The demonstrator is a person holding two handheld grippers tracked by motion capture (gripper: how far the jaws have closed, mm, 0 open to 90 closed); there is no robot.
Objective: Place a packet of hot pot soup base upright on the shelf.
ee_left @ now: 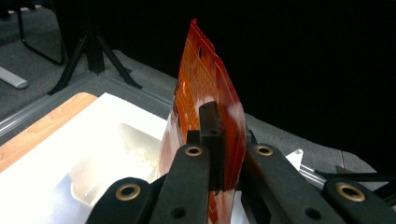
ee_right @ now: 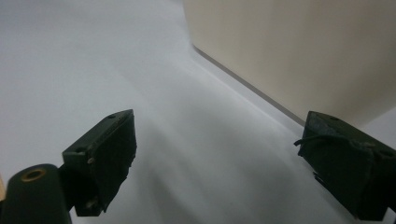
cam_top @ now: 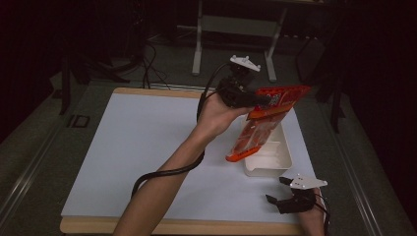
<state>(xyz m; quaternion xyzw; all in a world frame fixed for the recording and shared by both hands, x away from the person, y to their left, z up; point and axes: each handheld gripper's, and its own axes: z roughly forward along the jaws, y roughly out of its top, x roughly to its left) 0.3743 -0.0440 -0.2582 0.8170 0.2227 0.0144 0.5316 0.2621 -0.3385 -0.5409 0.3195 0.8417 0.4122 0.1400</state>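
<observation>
– Where's the orange packet?
– Pinched in the left gripper, tilted above the white tray near the table's right edge.
– The right gripper?
– Jaws spread, empty, by the near right corner.

- The left gripper is held up over the far right part of the white table, its jaws clamped on the upper edge of an orange packet.
- The packet hangs tilted, its lower end over the white tray.
- The tray sits near the table's right edge.
- The right gripper rests low at the near right corner, just in front of the tray, jaws spread apart and holding nothing.
- A black cable trails along the left forearm.
</observation>
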